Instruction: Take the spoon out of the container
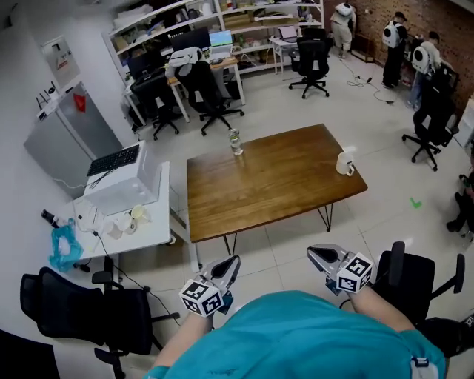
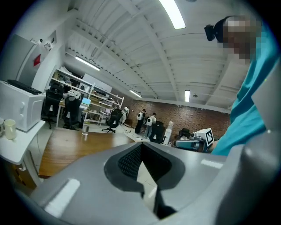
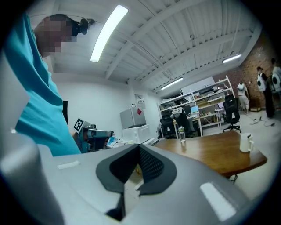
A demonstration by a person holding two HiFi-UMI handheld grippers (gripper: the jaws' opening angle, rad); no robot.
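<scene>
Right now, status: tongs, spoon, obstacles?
Both shut and empty: left tongs, right tongs, short of the table. No spoon seen; white mug near table's right edge, bottle well apart.

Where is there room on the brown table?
Almost all of the brown table is bare, from the bottle at its far edge to the white mug at its right edge. The white side table is crowded with cups.

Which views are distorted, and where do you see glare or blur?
Head view: sharp and evenly lit, with a faint sheen on the wooden table. Left gripper view: strong fisheye with dark corners, ceiling lamp blown out. Right gripper view: same fisheye, light strip glaring.
</scene>
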